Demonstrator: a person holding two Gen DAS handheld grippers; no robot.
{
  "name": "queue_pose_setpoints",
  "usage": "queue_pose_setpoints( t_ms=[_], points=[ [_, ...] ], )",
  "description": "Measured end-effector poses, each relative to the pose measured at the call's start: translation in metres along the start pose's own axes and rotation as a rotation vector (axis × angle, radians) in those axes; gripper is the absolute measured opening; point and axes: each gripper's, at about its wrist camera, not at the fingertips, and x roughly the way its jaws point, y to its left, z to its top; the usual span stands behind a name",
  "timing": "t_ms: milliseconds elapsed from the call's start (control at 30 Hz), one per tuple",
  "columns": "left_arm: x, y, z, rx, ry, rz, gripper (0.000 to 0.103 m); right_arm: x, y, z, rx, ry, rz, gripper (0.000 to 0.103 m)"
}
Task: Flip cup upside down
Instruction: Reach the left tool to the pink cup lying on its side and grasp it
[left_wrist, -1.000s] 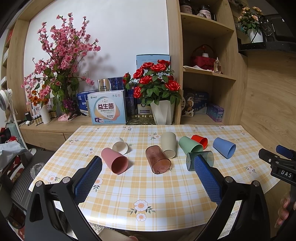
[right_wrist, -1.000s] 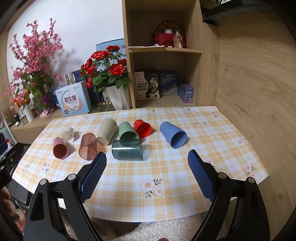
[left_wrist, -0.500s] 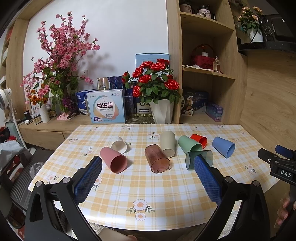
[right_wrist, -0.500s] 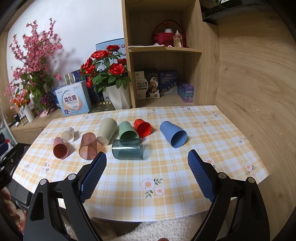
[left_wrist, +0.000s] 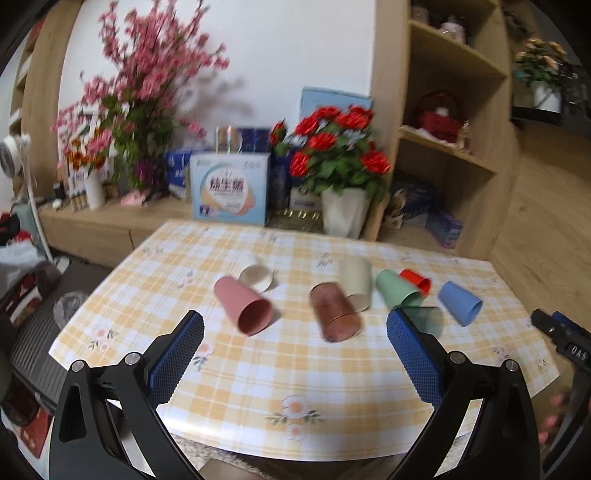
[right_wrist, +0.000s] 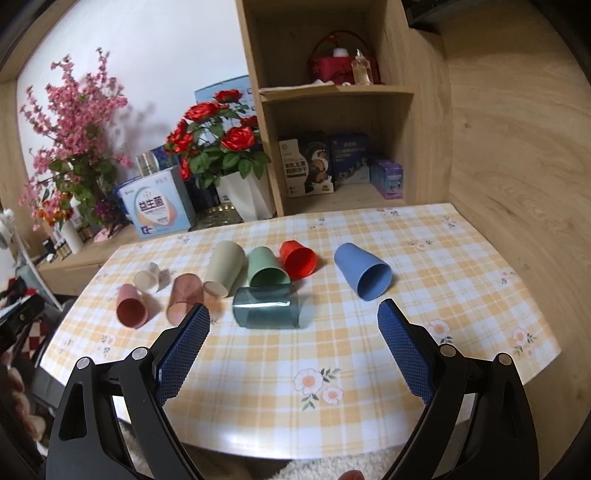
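Several plastic cups lie on their sides on the checked tablecloth: pink (left_wrist: 245, 307) (right_wrist: 130, 307), small white (left_wrist: 254, 275) (right_wrist: 147, 277), brown translucent (left_wrist: 334, 312) (right_wrist: 184, 297), beige (left_wrist: 355, 280) (right_wrist: 224, 267), green (left_wrist: 397, 290) (right_wrist: 266, 266), red (left_wrist: 416, 280) (right_wrist: 299, 258), dark teal translucent (right_wrist: 266, 307) and blue (left_wrist: 460, 302) (right_wrist: 363, 270). My left gripper (left_wrist: 295, 328) is open and empty above the table's near side, short of the cups. My right gripper (right_wrist: 294, 317) is open and empty, just short of the teal cup.
The table (right_wrist: 461, 295) stands against a low wooden shelf with a rose pot (right_wrist: 245, 195), a blue-white box (right_wrist: 157, 208) and a pink blossom vase (left_wrist: 94, 190). A tall shelf unit (right_wrist: 332, 147) rises behind. A wood wall (right_wrist: 517, 166) is to the right.
The left gripper has swung left and tilted, with the view now blurred; the cups appear further right in it. The right gripper has barely moved. No cup has moved.
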Motion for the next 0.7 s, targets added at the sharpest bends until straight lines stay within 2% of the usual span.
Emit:
queue_pose_setpoints(
  t_ms=[167,267,333,367,433,567,700],
  points=[
    [0.031,0.041,-0.004,-0.060,0.111,0.013,0.097,0.029,-0.009,0.005,0.023,-0.010,-0.009,0.089],
    [0.051,0.061,-0.009,-0.070,0.178,0.042,0.097,0.047,-0.011,0.007,0.026,0.033,-0.003,0.089],
    [0.067,0.076,-0.012,-0.135,0.250,0.027,0.096,0.060,-0.010,0.006,0.022,0.076,0.015,0.089],
    [0.076,0.083,-0.014,-0.184,0.291,0.021,0.094,0.067,-0.009,0.004,0.017,0.103,0.015,0.089],
    [0.095,0.097,-0.017,-0.264,0.354,0.015,0.081,0.080,-0.005,-0.001,-0.014,0.137,-0.021,0.089],
    [0.126,0.103,-0.008,-0.349,0.381,0.014,0.079,0.097,-0.005,-0.010,-0.027,0.187,-0.037,0.089],
    [0.168,0.105,0.012,-0.450,0.405,-0.021,0.079,0.111,-0.012,-0.017,-0.011,0.235,-0.043,0.089]
  ],
)
